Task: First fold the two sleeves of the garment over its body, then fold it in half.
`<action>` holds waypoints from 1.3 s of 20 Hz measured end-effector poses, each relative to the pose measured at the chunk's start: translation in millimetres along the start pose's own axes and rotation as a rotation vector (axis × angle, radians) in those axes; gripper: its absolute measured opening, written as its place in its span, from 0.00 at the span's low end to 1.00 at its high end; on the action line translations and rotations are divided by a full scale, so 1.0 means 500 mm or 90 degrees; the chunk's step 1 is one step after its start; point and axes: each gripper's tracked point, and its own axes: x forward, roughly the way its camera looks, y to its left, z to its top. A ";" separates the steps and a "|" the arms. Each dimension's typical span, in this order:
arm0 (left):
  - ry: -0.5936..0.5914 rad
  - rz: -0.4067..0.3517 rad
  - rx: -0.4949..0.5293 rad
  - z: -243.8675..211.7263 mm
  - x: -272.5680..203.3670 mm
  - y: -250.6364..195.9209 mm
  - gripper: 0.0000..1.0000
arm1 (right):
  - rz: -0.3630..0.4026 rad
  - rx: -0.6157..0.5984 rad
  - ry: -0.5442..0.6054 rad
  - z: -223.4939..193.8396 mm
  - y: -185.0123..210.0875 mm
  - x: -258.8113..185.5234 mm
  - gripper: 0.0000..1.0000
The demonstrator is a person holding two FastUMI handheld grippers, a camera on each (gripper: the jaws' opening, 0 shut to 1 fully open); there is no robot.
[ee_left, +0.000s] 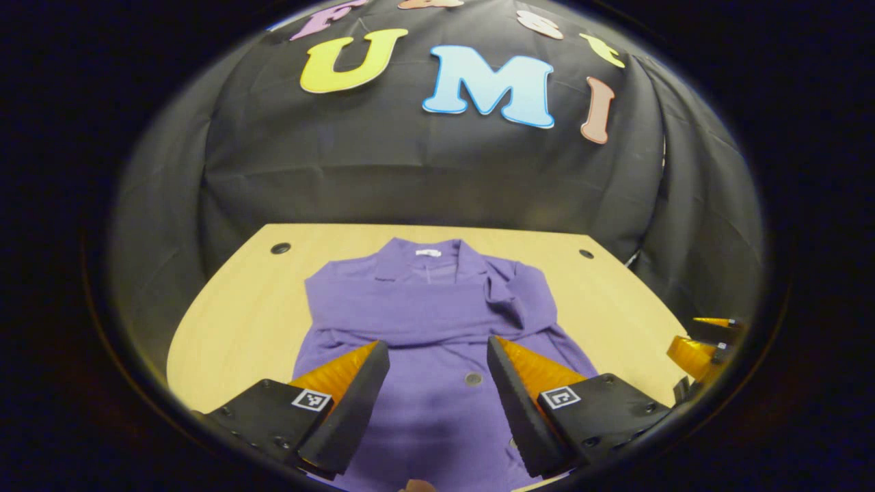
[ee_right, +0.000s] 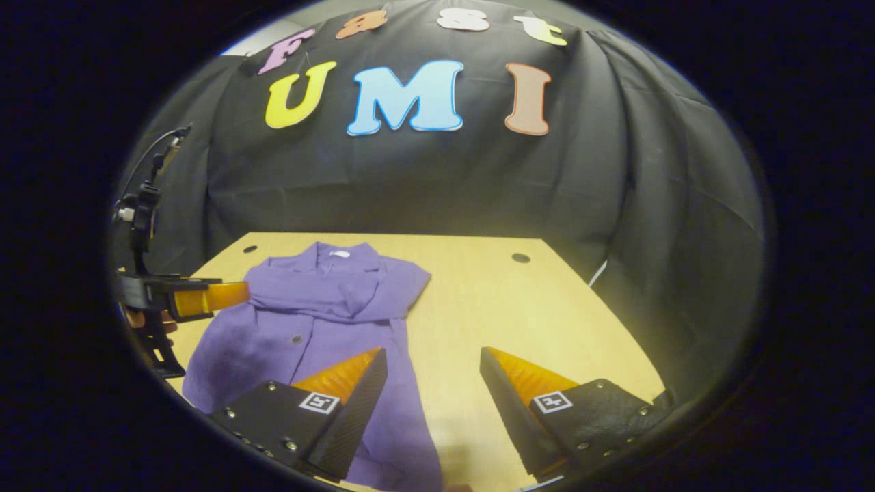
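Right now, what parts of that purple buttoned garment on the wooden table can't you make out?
- Purple buttoned garment, left gripper view: hem cut off by the bottom edge and the left gripper fingers.
- Right gripper view: near hem behind the right gripper finger.
- Collar label: too small.

The purple buttoned garment [ee_left: 437, 328] lies flat on the table, collar far, both sleeves folded across its body.

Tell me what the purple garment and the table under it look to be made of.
Garment: soft matte fabric, probably a fine knit or woven cloth; it creases and drapes in folds, with buttons down the front. Table: pale wood-grain top, likely laminate or veneer; smooth, faint streaks, slight sheen.
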 end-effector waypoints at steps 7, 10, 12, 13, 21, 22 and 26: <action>0.070 0.019 0.002 -0.185 -0.142 0.113 0.96 | 0.015 0.033 0.122 -0.166 0.035 -0.029 0.87; 0.100 0.031 -0.006 -0.251 -0.191 0.155 0.96 | 0.013 0.033 0.155 -0.219 0.034 -0.047 0.88; 0.110 0.045 -0.009 -0.280 -0.220 0.186 0.98 | 0.009 0.021 0.169 -0.243 0.027 -0.057 0.88; 0.113 0.051 -0.012 -0.293 -0.234 0.200 0.96 | 0.011 0.017 0.175 -0.255 0.028 -0.060 0.88; 0.154 0.060 -0.027 -0.386 -0.280 0.237 0.96 | 0.015 0.036 0.210 -0.308 0.051 -0.058 0.89; 0.156 0.058 -0.026 -0.394 -0.280 0.234 0.94 | 0.015 0.029 0.212 -0.312 0.055 -0.057 0.89; 0.176 0.055 -0.025 -0.431 -0.281 0.218 0.94 | 0.011 0.019 0.238 -0.343 0.064 -0.057 0.95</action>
